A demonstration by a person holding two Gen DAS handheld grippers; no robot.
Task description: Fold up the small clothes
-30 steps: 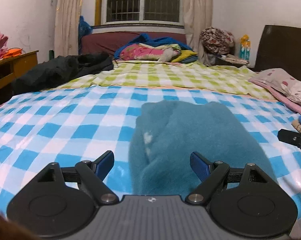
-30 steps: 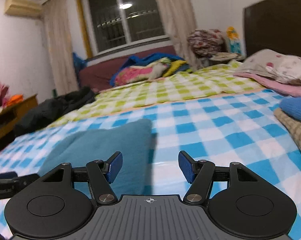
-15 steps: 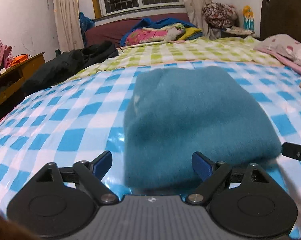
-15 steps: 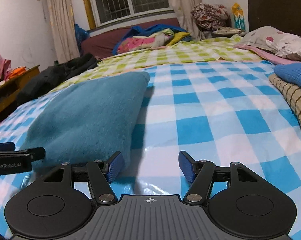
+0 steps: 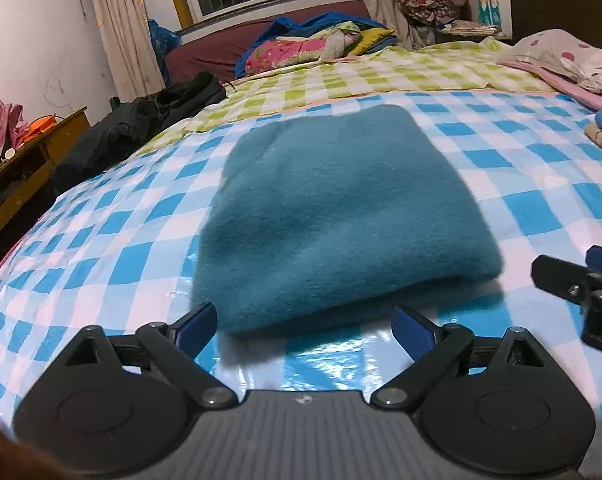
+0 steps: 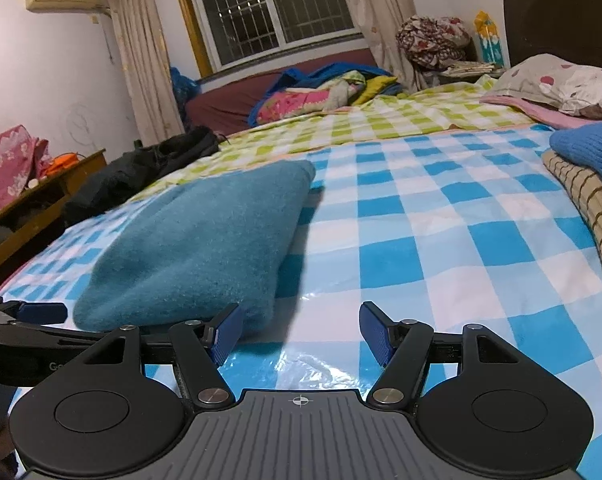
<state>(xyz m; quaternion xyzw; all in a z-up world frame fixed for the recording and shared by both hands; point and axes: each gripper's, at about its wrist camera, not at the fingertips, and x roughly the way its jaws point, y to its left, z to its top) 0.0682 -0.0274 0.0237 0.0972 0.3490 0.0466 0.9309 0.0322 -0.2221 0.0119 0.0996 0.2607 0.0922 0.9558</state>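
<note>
A folded teal fleece garment (image 5: 341,208) lies flat on the blue-and-white checked bed cover (image 5: 101,264). My left gripper (image 5: 305,326) is open and empty, just in front of the garment's near edge. My right gripper (image 6: 301,332) is open and empty at the garment's (image 6: 205,240) near right corner, its left finger close to the fabric. The right gripper's tip also shows at the right edge of the left wrist view (image 5: 577,284).
A folded tan striped cloth (image 6: 581,200) with a blue knit item (image 6: 589,148) on it lies to the right. Black clothing (image 5: 141,124), a wooden desk (image 5: 25,168), pillows (image 6: 561,84) and a pile of bedding (image 6: 321,92) lie farther off.
Both grippers have drawn back and risen from the teal garment, which now lies folded flat beyond the fingertips. The jaws stay open.
</note>
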